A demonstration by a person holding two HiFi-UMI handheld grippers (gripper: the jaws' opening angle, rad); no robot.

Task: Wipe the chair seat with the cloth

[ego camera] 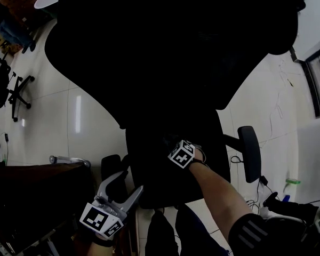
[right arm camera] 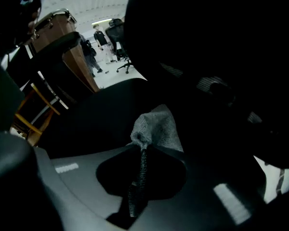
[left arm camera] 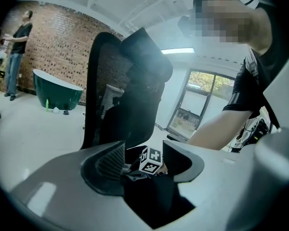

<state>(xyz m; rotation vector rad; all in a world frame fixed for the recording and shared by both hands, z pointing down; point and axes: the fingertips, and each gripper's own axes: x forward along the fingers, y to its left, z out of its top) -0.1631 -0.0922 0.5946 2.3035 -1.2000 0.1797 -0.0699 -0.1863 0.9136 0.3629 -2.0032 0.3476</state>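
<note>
The person's right forearm (ego camera: 220, 195) is being held out nearest the head camera, reaching over the chair; the tall black backrest (ego camera: 176, 47) is filling the upper part of that view, and the chair seat (right arm camera: 91, 119) is lying dark below it; the right gripper (right arm camera: 142, 148) is being held over the seat, its jaws being closed on a pinched strip of the grey cloth (right arm camera: 156, 126), with a loose bunch standing up beyond the tips; whether the cloth is being pressed on the seat cannot be told. The left gripper (ego camera: 129, 184) is being held low at the seat's near left edge, jaws being held well apart with nothing between them.

For a good wipe, the bunched end is probably best being laid flat on the seat, so that fabric and not jaw tips is being dragged across it; overlapping strokes from back to front are being called for; since the seat may be turned by the pressure, the free left gripper could be used to steady its edge.
</note>
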